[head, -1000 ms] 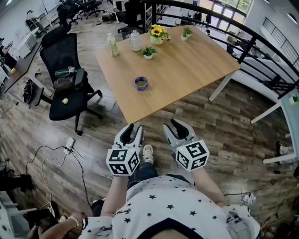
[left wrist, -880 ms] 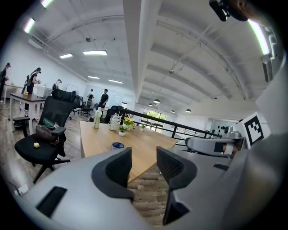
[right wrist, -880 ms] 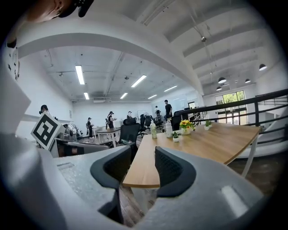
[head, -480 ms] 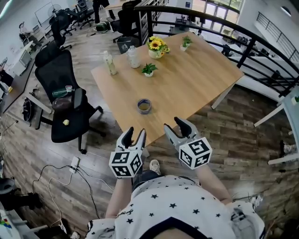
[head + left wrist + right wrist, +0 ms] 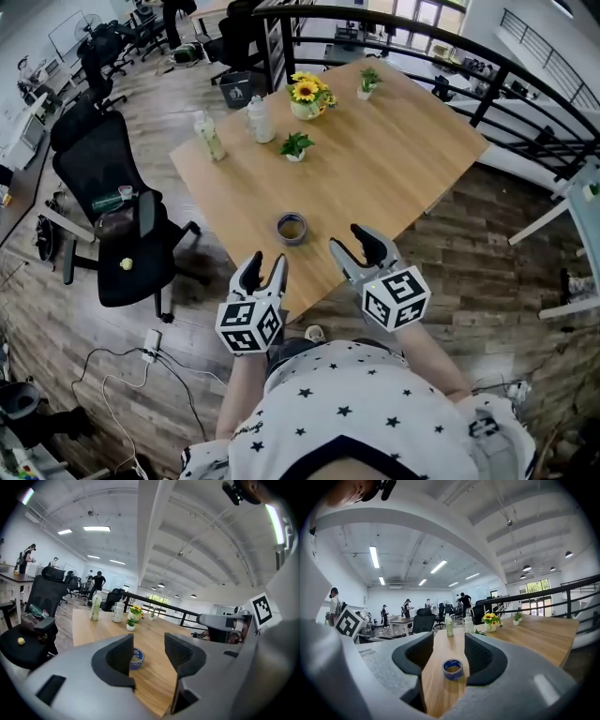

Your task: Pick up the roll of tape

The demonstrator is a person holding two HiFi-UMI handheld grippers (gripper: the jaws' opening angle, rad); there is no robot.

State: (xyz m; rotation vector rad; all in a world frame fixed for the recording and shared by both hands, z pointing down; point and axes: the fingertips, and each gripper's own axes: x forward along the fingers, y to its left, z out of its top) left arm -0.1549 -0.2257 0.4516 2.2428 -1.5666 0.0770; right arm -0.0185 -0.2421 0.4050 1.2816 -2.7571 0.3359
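A blue roll of tape (image 5: pixel 292 228) lies flat near the front corner of the wooden table (image 5: pixel 375 159). My left gripper (image 5: pixel 264 270) hovers over the table's near edge, just short of the tape, and its jaws are opening with nothing between them. My right gripper (image 5: pixel 354 246) is level with the tape and to its right, open and empty. In the left gripper view the tape (image 5: pixel 136 658) shows past the left jaw of the gripper (image 5: pixel 147 648). The right gripper view frames the tape (image 5: pixel 453 668) between the jaws of the gripper (image 5: pixel 449 651), still some way ahead.
At the table's far end stand a sunflower pot (image 5: pixel 305 94), two bottles (image 5: pixel 210 136) (image 5: pixel 260 119) and a small plant (image 5: pixel 296 145). A black office chair (image 5: pixel 122 216) is left of the table. Cables (image 5: pixel 141 366) lie on the floor. A black railing (image 5: pixel 525 84) runs behind.
Both grippers have come forward from above the floor to the table's near edge, so the tape is now close ahead. Both pairs of jaws stand wider apart than before.
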